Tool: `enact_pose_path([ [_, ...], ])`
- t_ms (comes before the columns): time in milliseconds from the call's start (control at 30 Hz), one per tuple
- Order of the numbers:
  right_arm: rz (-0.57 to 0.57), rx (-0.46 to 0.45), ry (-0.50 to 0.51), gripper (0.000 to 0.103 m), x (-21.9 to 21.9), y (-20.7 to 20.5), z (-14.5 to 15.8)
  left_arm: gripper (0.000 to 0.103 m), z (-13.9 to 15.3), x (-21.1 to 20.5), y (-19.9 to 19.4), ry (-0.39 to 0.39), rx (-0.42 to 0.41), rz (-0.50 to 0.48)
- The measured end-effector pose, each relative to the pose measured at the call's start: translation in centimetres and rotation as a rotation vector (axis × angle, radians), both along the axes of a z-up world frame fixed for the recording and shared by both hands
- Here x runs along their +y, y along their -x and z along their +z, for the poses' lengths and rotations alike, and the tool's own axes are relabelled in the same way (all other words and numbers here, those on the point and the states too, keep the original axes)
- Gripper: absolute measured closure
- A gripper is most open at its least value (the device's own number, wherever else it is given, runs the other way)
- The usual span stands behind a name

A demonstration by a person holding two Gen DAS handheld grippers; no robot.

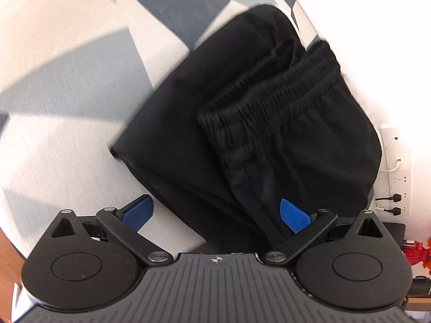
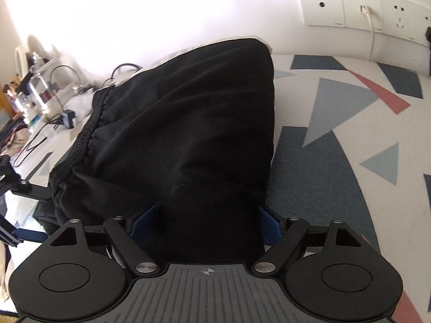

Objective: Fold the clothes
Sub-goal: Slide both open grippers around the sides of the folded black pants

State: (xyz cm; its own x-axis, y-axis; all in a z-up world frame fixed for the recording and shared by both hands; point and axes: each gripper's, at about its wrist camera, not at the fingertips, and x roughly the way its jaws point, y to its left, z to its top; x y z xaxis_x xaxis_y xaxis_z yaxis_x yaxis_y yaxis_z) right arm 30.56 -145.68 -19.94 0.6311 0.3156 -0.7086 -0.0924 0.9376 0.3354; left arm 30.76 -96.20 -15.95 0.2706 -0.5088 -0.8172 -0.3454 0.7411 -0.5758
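Observation:
A pair of black shorts with a ribbed elastic waistband lies folded over on a sheet printed with grey triangles. My left gripper is open, its blue pads spread wide, with a fold of the shorts lying between them near the right pad. In the right wrist view the shorts bulge up between the jaws of my right gripper. Its blue pads are apart and the cloth fills the gap, so it is open around the cloth.
A white wall with sockets and plugged cables stands behind the bed. A cluttered side table with bottles and cables is at the far left. The left gripper's arm shows at the left edge. Red objects sit at the right.

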Motion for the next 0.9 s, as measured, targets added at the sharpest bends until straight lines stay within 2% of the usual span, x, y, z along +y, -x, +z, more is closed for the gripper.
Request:
enact_pose_path([
  [67, 0.019, -0.004, -0.007, 0.024, -0.2, -0.1, -0.1, 0.0, -0.2, -0.9, 0.1, 0.033, 0.011, 0.001],
  [167, 0.043, -0.01, -0.012, 0.023, -0.5, -0.1, -0.2, 0.0, 0.4, -2.3, 0.0, -0.017, -0.057, -0.007],
  [200, 0.051, -0.012, -0.013, 0.023, -0.6, -0.2, -0.2, 0.001, 0.4, -2.5, -0.1, -0.012, -0.069, 0.006],
  [300, 0.063, -0.013, -0.022, 0.023, -0.8, -0.2, -0.3, 0.001, -0.3, -2.6, -0.2, 0.103, -0.083, 0.091],
  [367, 0.07, -0.013, -0.029, 0.023, -1.0, -0.2, -0.3, 0.001, -0.4, -2.7, -0.3, 0.125, -0.124, 0.127],
  [567, 0.089, -0.013, -0.049, 0.023, -1.3, -0.1, -0.4, 0.001, -0.6, -2.9, 0.1, 0.114, -0.267, 0.203],
  [733, 0.103, -0.016, -0.065, 0.023, -1.3, 0.0, -0.4, 0.0, -0.9, -2.8, 0.6, 0.062, -0.346, 0.21],
  [833, 0.088, -0.02, -0.089, 0.022, -1.6, -0.2, -0.4, 0.0, -1.7, -1.6, 0.6, 0.1, -0.326, 0.241],
  [900, 0.024, -0.028, -0.126, 0.013, -2.6, -0.5, -0.2, 0.0, -1.9, -0.9, 0.6, 0.136, -0.29, 0.261],
])
